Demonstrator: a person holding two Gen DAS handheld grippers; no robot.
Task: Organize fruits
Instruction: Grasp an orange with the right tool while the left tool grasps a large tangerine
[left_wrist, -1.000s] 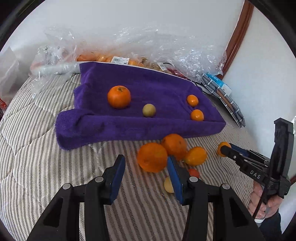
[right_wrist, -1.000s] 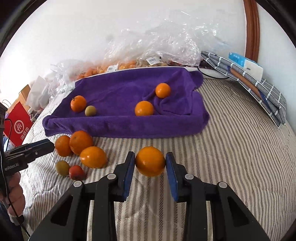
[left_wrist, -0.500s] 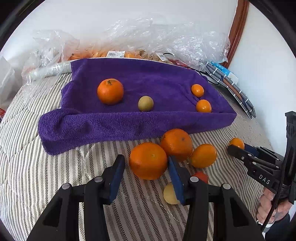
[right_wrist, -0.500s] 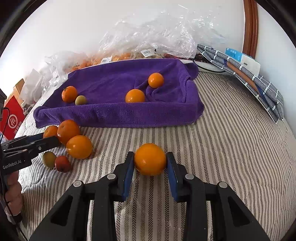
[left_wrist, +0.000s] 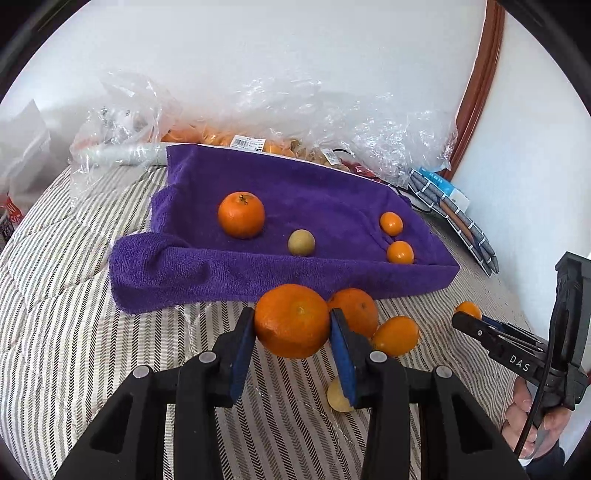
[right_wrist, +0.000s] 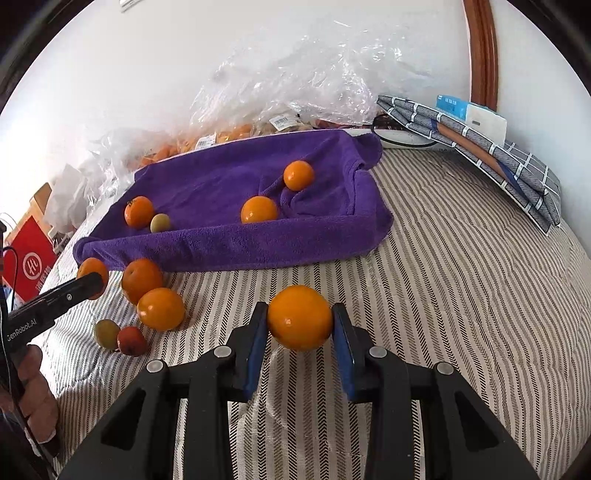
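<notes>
Left wrist view: large orange clamped in left gripper, small orange pinched by right gripper; transfer step, placement onto purple towel required next.

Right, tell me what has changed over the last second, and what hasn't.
The left gripper came forward and shut on the large orange, which a second ago lay loose between its open jaws on the striped bedcover. The right gripper closed the small gap around its orange and now grips it. The four fruits on the purple towel and the loose ones below it stayed put.
</notes>
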